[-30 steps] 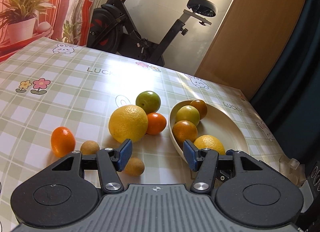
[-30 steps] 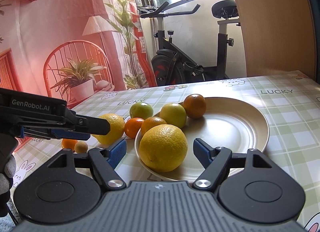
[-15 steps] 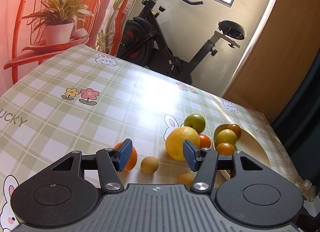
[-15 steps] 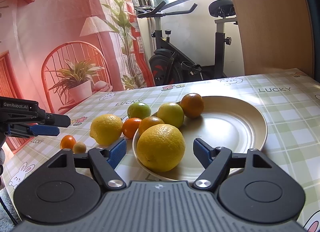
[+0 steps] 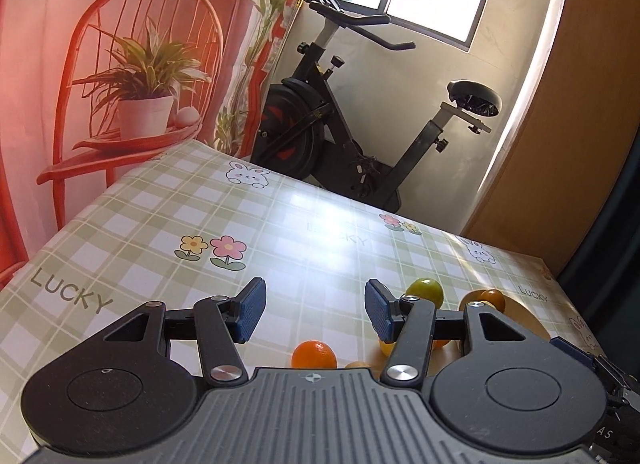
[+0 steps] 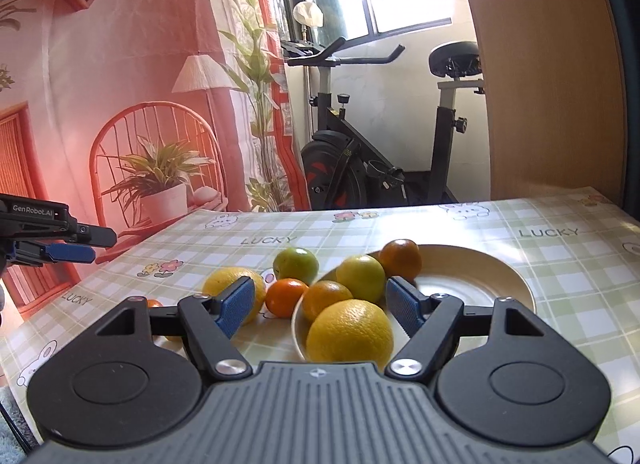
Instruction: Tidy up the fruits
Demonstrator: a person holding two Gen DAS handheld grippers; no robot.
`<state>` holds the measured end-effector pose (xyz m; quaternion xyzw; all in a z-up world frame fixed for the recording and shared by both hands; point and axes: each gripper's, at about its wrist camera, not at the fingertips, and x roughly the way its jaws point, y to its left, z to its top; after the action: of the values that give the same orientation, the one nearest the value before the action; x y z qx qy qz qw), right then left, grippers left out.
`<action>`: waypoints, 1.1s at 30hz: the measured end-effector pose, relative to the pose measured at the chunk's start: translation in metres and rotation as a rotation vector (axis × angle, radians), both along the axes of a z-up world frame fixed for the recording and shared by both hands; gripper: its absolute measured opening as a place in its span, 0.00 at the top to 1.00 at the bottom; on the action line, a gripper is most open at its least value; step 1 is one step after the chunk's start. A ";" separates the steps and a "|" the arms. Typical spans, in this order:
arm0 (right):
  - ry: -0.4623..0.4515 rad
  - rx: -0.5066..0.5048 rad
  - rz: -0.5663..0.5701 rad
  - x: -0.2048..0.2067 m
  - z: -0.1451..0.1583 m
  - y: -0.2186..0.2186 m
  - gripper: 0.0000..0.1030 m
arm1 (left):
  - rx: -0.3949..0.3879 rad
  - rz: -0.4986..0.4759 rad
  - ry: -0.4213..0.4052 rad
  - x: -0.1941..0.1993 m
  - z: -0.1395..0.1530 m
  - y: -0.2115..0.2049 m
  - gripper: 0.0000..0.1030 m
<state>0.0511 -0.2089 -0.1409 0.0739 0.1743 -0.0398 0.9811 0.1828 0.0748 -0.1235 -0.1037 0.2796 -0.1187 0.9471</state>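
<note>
Right wrist view: the right gripper is hovering low over the near rim of the plate, jaws spread and pinching nothing, ribbed blue pads facing each other.
Plate: round, shallow, glossy cream; it is holding four round fruits at its left side: a large dimpled yellow citrus nearest, an orange, a smooth yellow-green fruit and a darker orange one at the far edge.
Loose fruit: a big yellow citrus, a small mandarin and a smooth green fruit are lying on the tablecloth just left of the plate.
Tablecloth: glossy green-and-white check, printed with rabbits, flowers and "LUCKY".
Left wrist view: the left gripper is hanging above bare cloth, jaws apart and gripping nothing; a small round mandarin is showing below the gap.
Left gripper from the right: its black fingers are pointing in from the left edge, clear of the fruit.
</note>
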 end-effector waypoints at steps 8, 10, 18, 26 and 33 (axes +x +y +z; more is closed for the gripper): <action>0.067 -0.099 0.186 0.032 -0.013 0.048 0.46 | 0.023 -0.030 -0.008 -0.007 -0.011 0.000 0.46; 0.097 -0.119 0.205 0.041 -0.020 0.055 0.48 | 0.020 -0.021 -0.017 -0.008 -0.013 0.002 0.46; 0.192 -0.154 0.266 0.065 -0.043 0.073 0.65 | -0.029 -0.050 0.002 -0.010 -0.022 0.004 0.27; 0.263 -0.136 0.245 0.072 -0.049 0.069 0.68 | -0.091 -0.133 0.058 -0.005 -0.032 -0.007 0.55; 0.275 -0.123 0.239 0.073 -0.050 0.066 0.72 | -0.031 -0.199 0.102 -0.001 -0.044 -0.025 0.61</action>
<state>0.1240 -0.1427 -0.1907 -0.0135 0.3114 0.0568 0.9485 0.1814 0.0494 -0.1675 -0.0958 0.3343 -0.2112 0.9135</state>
